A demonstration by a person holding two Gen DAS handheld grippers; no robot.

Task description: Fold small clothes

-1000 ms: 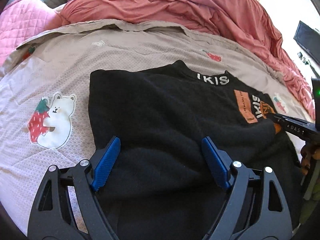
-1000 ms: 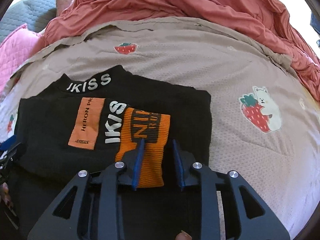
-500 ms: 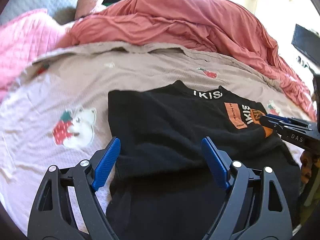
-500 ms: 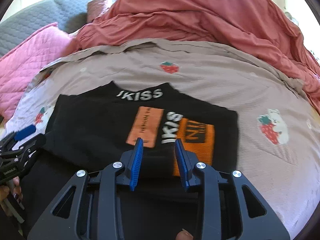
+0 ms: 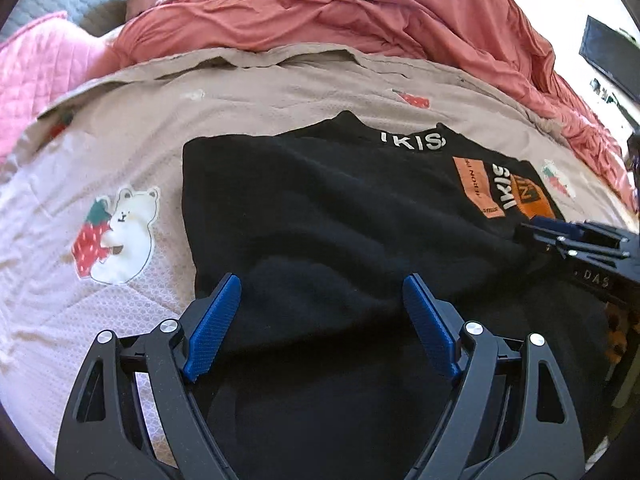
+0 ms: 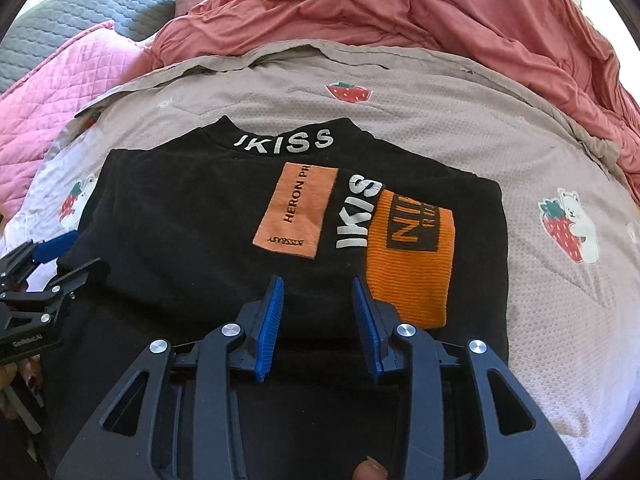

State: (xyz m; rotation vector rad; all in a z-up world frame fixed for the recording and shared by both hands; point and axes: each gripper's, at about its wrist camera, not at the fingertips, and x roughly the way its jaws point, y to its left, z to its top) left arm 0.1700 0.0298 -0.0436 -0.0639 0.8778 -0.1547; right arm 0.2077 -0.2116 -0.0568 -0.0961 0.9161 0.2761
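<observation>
A black sweater [image 6: 192, 232] with white "IKISS" lettering and orange patches [image 6: 296, 212] lies on the bed, both sleeves folded in over its body. It also shows in the left wrist view [image 5: 328, 224]. My left gripper [image 5: 320, 320] is wide open and empty, just above the sweater's lower left part. My right gripper [image 6: 318, 320] is partly open and empty, over the lower middle of the sweater beside the orange ribbed cuff [image 6: 412, 256]. Each gripper shows at the edge of the other's view, the right one [image 5: 568, 236] and the left one [image 6: 44, 264].
The sweater rests on a taupe bedspread [image 6: 440, 120] with strawberry-bear prints [image 6: 568, 224]. A rumpled red duvet [image 6: 400, 12] is heaped behind. A pink quilted pillow [image 6: 52, 96] and grey quilt [image 6: 100, 4] lie at the far left. A dark screen [image 5: 612, 56] stands at right.
Both grippers pulled back and up from the sweater, then came closer again. The right gripper's jaws have widened slightly. The sweater has not moved.
</observation>
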